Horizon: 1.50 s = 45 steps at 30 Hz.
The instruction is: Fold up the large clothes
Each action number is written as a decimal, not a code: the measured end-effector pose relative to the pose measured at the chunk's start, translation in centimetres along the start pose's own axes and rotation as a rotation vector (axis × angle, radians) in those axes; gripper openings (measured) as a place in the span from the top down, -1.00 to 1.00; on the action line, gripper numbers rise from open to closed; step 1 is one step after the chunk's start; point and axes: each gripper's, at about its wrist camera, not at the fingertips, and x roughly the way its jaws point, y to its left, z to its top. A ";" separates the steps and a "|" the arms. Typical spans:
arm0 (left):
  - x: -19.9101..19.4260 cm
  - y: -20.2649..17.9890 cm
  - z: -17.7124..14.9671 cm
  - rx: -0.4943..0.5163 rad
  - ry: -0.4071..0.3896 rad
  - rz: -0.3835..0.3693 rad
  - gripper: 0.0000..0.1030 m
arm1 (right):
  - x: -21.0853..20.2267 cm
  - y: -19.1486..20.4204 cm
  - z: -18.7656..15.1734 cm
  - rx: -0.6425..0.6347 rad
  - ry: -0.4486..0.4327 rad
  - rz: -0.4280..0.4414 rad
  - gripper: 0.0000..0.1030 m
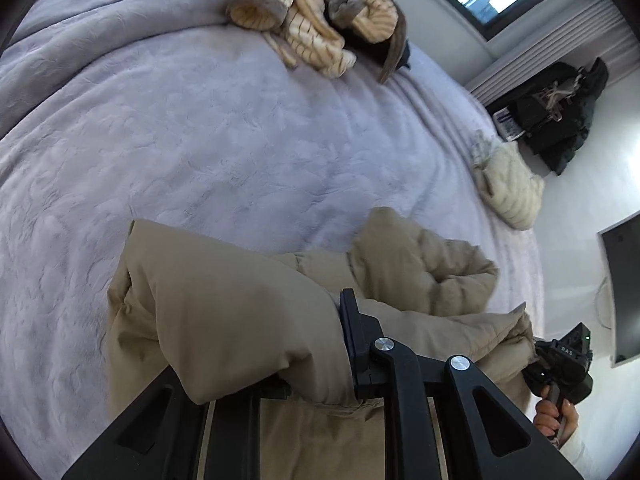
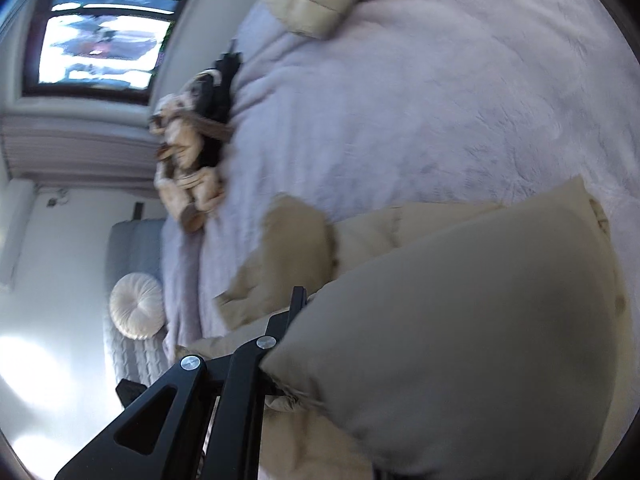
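- The beige puffer jacket [image 1: 224, 304] [image 2: 460, 320] lay crumpled at the near edge of the bed, its smooth shell bunched into thick folds.
- One quilted section [image 1: 420, 264] rose behind the main bulk, tilted up off the cover.
- A flat flap [image 2: 288, 256] spread toward the middle of the bed, possibly a sleeve; blur hid its outline.

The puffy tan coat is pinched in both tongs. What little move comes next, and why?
Probably lower both tongs to lay the held fold flat. The left tongs and right tongs each clamp the tan coat, which hangs bunched above the blanket.
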 end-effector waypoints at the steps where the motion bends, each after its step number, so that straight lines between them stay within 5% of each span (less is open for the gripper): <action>1: 0.2 -0.1 0.1 0.001 0.010 0.015 0.58 | 0.4 -0.2 0.1 0.000 -0.001 -0.011 0.80; 6: -0.8 -1.0 0.5 0.052 0.014 0.048 0.53 | 0.7 0.6 0.7 -0.033 0.010 -0.047 0.77; 7: -1.3 -1.4 0.4 0.076 0.011 0.049 0.20 | 0.5 0.9 0.9 -0.040 0.013 -0.047 0.77; 8: -1.9 -1.7 0.4 0.101 0.005 0.053 -0.45 | 0.4 1.2 1.1 -0.048 0.015 -0.050 0.76; 10: -3.4 -2.7 0.3 0.167 -0.049 0.107 -0.85 | 0.4 1.7 1.3 -0.063 0.026 -0.054 0.74; 17: -6.4 -4.8 0.5 0.271 -0.137 0.188 -0.85 | 0.2 2.5 1.5 -0.077 0.036 -0.074 0.53; 19: -6.5 -5.0 0.2 0.279 -0.152 0.195 -0.85 | -0.4 2.9 1.5 -0.088 0.022 -0.063 0.19; 21: -5.9 -5.1 -0.3 0.285 -0.148 0.210 -0.82 | -1.4 3.6 1.4 -0.112 -0.013 -0.053 -0.55; 22: -5.4 -5.2 -0.6 0.295 -0.137 0.211 -0.65 | -2.1 4.1 1.3 -0.133 -0.038 -0.050 -0.57; 26: -3.7 -5.5 -1.5 0.305 -0.118 0.229 -0.59 | -4.0 5.0 1.1 -0.176 -0.055 -0.043 -0.53; 28: -3.1 -5.6 -1.4 0.288 -0.128 0.244 -0.59 | -4.7 5.0 0.6 -0.185 -0.057 -0.056 -0.36; 30: -2.8 -5.6 -0.7 0.255 -0.159 0.261 -0.59 | -4.9 4.7 0.2 -0.200 -0.051 -0.096 0.21; 32: -2.3 -5.2 0.3 0.220 -0.189 0.271 -0.59 | -4.8 4.2 0.1 -0.220 -0.052 -0.140 0.38; 39: 2.8 0.1 -0.9 0.167 -0.072 0.356 -0.59 | -4.0 0.9 0.7 -0.217 -0.083 -0.253 0.39; 45: 4.6 1.9 -2.2 0.173 -0.079 0.317 -0.59 | -1.3 -2.4 -0.3 -0.215 -0.068 -0.275 0.53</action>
